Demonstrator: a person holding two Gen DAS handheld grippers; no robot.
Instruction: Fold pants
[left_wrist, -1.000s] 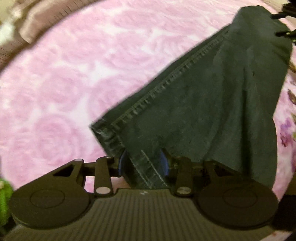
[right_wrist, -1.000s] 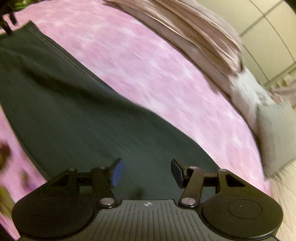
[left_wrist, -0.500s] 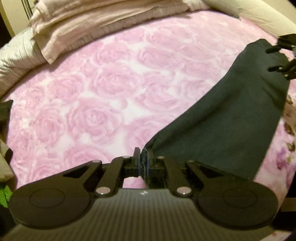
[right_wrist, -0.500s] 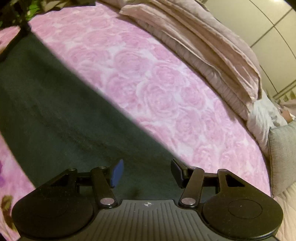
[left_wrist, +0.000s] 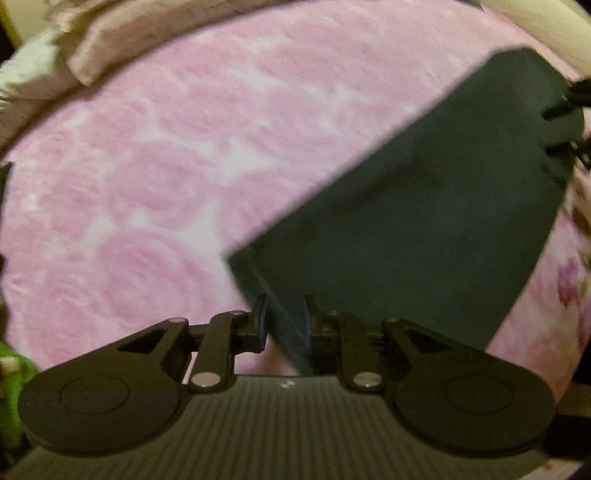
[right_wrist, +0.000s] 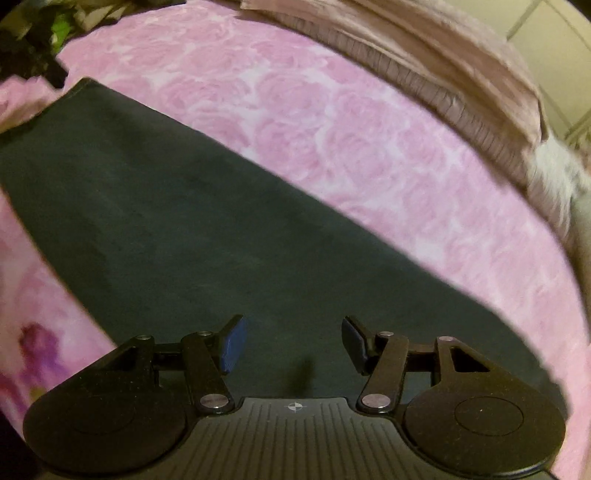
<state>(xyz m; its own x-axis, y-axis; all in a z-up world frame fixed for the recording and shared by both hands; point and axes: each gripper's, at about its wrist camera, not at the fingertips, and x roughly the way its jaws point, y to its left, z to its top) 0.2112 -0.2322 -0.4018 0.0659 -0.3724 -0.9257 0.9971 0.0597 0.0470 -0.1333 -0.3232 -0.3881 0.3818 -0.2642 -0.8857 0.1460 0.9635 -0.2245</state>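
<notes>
Dark denim pants (left_wrist: 424, 221) lie flat in a long folded band on the pink rose bed cover (left_wrist: 147, 166). My left gripper (left_wrist: 284, 321) sits at the band's near corner. Its blue-padded fingers are a little apart, with the corner's hem running between them, so it is open. In the right wrist view the pants (right_wrist: 166, 229) stretch away to the upper left. My right gripper (right_wrist: 293, 343) hovers low over the near end, wide open and holding nothing. The right gripper's fingers (left_wrist: 565, 125) show at the band's far end in the left wrist view.
Folded beige bedding (right_wrist: 424, 62) is piled along the far side of the bed cover (right_wrist: 351, 129), and shows as bedding (left_wrist: 122, 48) in the left wrist view. A green object (left_wrist: 11, 387) lies at the left edge. A floral patch (right_wrist: 33, 354) lies near the pants.
The left gripper's fingers, pinched tight on the pants' corner half a second ago, have parted slightly. The corner now lies on the bed. The right gripper stays open over the pants.
</notes>
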